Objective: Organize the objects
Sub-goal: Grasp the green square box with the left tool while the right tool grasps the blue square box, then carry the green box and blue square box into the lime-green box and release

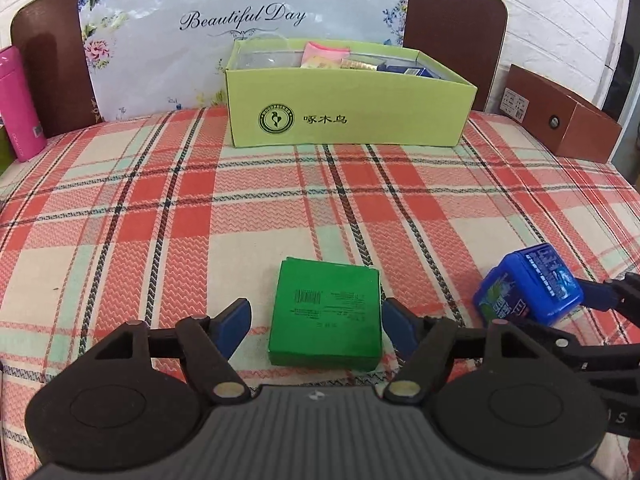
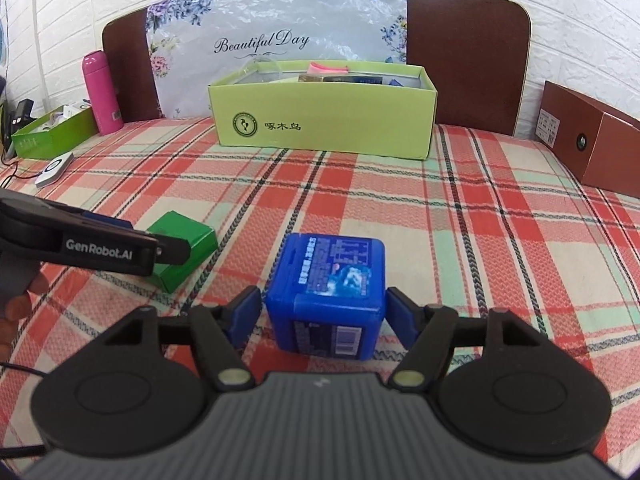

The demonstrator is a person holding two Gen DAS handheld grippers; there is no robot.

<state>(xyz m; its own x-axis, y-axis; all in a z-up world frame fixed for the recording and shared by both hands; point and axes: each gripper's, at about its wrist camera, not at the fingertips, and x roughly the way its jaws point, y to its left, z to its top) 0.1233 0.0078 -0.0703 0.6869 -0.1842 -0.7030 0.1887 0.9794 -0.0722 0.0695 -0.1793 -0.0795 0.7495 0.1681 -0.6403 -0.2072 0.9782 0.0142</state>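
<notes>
A flat green box (image 1: 325, 314) lies on the plaid tablecloth between the blue pads of my open left gripper (image 1: 316, 326); a gap shows at the left pad, the right pad is close to the box. The box also shows in the right wrist view (image 2: 182, 250). A blue cube-shaped container (image 2: 326, 294) sits between the pads of my open right gripper (image 2: 322, 314), with small gaps on both sides. It also shows in the left wrist view (image 1: 528, 290). A light-green open cardboard box (image 1: 348, 100) (image 2: 322, 114) holding several items stands at the back.
A pink bottle (image 2: 102, 94) and a small green tray (image 2: 52, 134) stand at the back left. A white device (image 2: 54, 168) lies near them. A brown box (image 2: 592, 140) stands at the back right. A chair back with a floral cover (image 2: 276, 36) rises behind the table.
</notes>
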